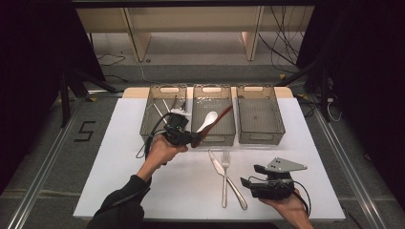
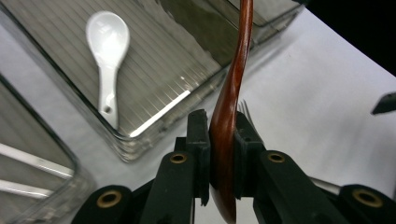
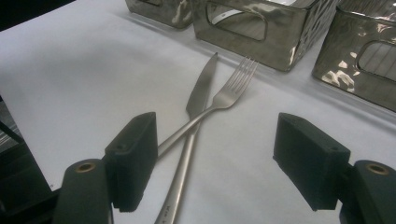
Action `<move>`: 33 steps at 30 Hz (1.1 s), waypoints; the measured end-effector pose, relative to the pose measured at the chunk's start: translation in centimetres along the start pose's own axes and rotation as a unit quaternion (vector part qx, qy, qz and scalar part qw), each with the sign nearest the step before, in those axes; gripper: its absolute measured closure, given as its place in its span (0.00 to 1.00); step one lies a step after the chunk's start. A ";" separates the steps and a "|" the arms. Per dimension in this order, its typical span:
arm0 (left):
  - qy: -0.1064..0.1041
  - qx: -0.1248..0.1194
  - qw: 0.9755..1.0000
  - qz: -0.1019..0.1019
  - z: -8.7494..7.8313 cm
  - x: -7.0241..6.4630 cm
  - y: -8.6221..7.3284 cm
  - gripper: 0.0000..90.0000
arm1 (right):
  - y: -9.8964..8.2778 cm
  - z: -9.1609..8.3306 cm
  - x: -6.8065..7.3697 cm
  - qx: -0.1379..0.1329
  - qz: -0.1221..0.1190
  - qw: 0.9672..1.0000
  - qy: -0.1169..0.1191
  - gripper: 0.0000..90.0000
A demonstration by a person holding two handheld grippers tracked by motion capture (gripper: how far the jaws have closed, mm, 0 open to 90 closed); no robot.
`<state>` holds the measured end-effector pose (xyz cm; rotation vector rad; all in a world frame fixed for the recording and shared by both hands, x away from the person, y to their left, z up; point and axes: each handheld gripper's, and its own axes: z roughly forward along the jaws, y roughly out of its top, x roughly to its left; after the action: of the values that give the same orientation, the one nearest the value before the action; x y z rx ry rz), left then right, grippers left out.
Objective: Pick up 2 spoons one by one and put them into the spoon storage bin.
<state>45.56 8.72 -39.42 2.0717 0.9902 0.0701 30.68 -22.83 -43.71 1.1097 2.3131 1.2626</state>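
White sheeting covers the worktop [image 1: 119, 191] where a sort of cutlery into three clear bins is partway through, dark floor and cables behind. At the centre of the work, a brown wooden spoon [image 2: 229, 116] is clamped between the pads of the left tongs [image 1: 195, 139], its handle slanting up over the near edge of the middle bin [image 1: 224, 138]; in the left gripper view the black jaws press on the wood from both sides. Inside that middle bin lies a white ceramic spoon [image 1: 208, 120], which suggests the wooden one belongs there too and is close to delivery. The left bin [image 1: 149, 125] holds several thin, pale sticks, too small to identify. The right bin [image 1: 279, 129] looks bare.

On the sheet in front of the bins, a steel knife [image 1: 217, 164] and a steel fork [image 1: 225, 164] lie crossed at their handles, untouched. The right tongs [image 1: 253, 175] rest low on the worktop near them, jaws spread wide with nothing between, the crossed handles lying just ahead in the right gripper view.

By this showing, two spoons are nearly settled; knife and fork remain to be placed.
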 end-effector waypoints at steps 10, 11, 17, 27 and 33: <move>0.026 -0.016 0.999 -0.013 0.6 1.4 2.6 0.89 | 0.0 0.0 0.0 0.001 0.002 1.000 0.001 0.35; 0.027 -0.016 0.999 -0.014 0.7 1.5 2.7 0.89 | -0.1 0.0 0.0 0.001 0.002 1.000 0.001 0.35; 0.034 -0.016 0.999 -0.023 1.7 1.8 3.2 0.89 | -0.1 -0.1 -0.1 0.000 0.003 1.000 0.001 0.35; 0.056 -0.011 0.998 -0.031 3.0 2.6 3.2 0.89 | -0.1 -0.1 -0.1 0.001 0.002 1.000 0.002 0.35; 0.063 -0.010 0.997 -0.042 3.4 3.1 3.0 0.89 | -0.1 0.0 -0.1 0.001 0.001 1.000 0.002 0.35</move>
<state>50.79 7.50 -40.40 2.0243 1.1472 0.1685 30.65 -22.92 -43.80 1.1108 2.3180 1.2647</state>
